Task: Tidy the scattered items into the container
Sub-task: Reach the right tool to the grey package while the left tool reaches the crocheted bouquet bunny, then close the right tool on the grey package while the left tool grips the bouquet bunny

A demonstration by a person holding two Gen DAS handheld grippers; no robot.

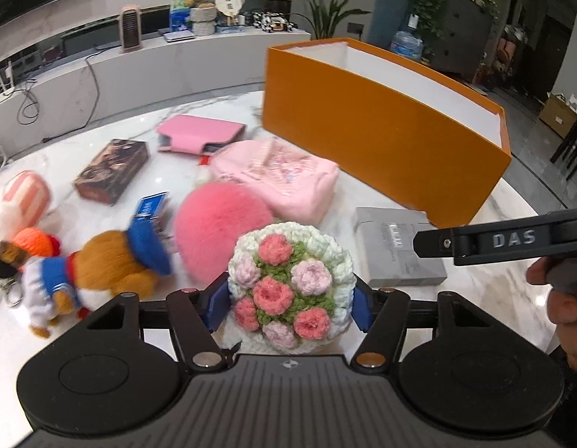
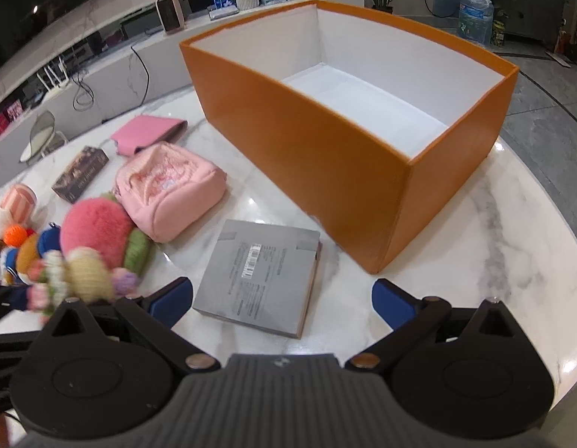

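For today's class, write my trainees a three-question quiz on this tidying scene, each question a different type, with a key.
1. True or false: the orange box already holds items.
2. Which gripper holds the crochet flower bouquet? A) left B) right
3. Fill in: the right gripper hovers open above the grey ____.

Key: 1 false; its white inside shows nothing. 2 A, the left gripper. 3 box.
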